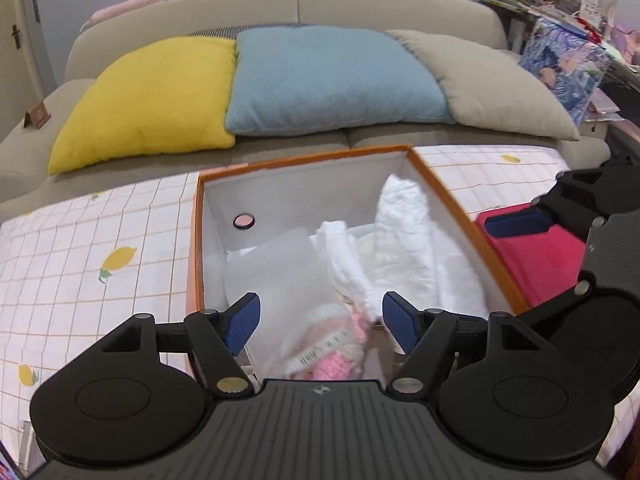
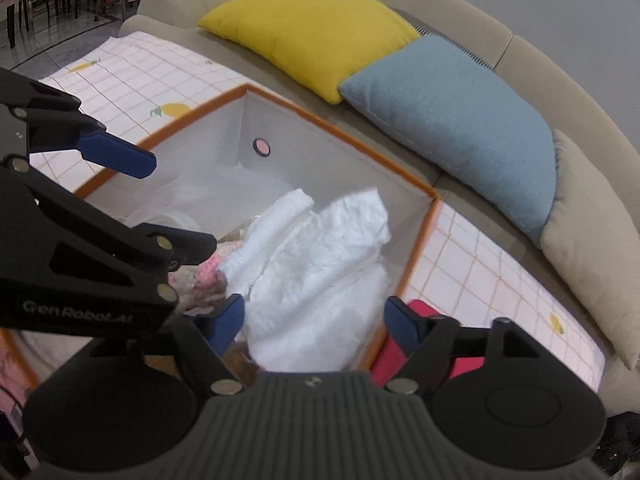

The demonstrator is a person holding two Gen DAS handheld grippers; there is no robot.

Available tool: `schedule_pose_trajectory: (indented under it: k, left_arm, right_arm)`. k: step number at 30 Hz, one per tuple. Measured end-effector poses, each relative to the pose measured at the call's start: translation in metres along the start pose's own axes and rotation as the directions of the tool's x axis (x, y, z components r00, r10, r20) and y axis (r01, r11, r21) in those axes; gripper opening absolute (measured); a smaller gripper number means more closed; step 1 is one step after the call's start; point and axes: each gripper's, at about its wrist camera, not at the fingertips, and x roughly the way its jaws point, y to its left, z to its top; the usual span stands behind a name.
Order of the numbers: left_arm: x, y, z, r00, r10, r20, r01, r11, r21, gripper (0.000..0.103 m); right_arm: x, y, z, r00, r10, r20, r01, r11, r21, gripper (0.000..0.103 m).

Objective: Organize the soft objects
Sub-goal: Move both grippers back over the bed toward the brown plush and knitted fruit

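The left claw (image 1: 320, 320) hangs over the near end of an orange-rimmed box (image 1: 440, 184), its blue pads (image 1: 242, 322) spread wide with nothing between them. The right claw (image 2: 314, 324) hovers above the same box (image 2: 340, 132) from the other side, also spread apart and empty; one of its pads shows at the right edge of the left wrist view, over a red cloth (image 1: 540, 256).

Inside the box lies a crumpled white cloth (image 1: 404, 256), piled against the right wall and rising nearly to the rim. In the right wrist view that white cloth (image 2: 320, 264) sits just ahead of the right claw. Beside it, toward the near end, is a pink knitted item (image 1: 340, 344) with a printed label, partly hidden by the left claw. A clear plastic bag (image 1: 276, 272) fills the left part of the box. A small round pink-centred hole (image 1: 243, 221) marks the far wall.

The box rests on a white checked sheet (image 1: 80, 264) with lemon prints. The red cloth (image 2: 404, 340) lies on the sheet just outside the box's right wall, touching it.

Behind, a beige sofa (image 1: 360, 4) carries three cushions in a row: yellow (image 1: 152, 100), blue (image 1: 332, 80) and beige (image 1: 488, 80).
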Motion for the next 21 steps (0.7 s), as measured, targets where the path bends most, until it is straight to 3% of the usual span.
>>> schedule_pose_trajectory:
  k: [5,11,16,21]
  left_arm:
    - [-0.031,-0.013,-0.001,0.997,-0.022,0.078,0.021,1.000,0.010,0.082]
    - [-0.070,-0.036,-0.014,0.979,-0.099,0.178,0.101,0.995,0.000,0.082]
    - [-0.088,-0.064,-0.032,0.957,-0.172,0.233,0.174,0.985,0.016,0.082]
    - [-0.091,-0.095,-0.048,0.938,-0.255,0.233,0.255,0.967,0.031,0.082]
  right_arm:
    - [-0.040,-0.012,-0.012,0.998,0.001,0.062,-0.003,0.999,0.036,0.086]
    - [-0.090,-0.027,-0.050,0.985,-0.018,0.169,-0.014,0.983,0.185,0.089]
    - [-0.113,-0.038,-0.098,0.971,-0.094,0.222,0.010,0.936,0.353,0.089]
    - [-0.125,-0.052,-0.147,0.970,-0.121,0.210,-0.004,0.858,0.514,0.089]
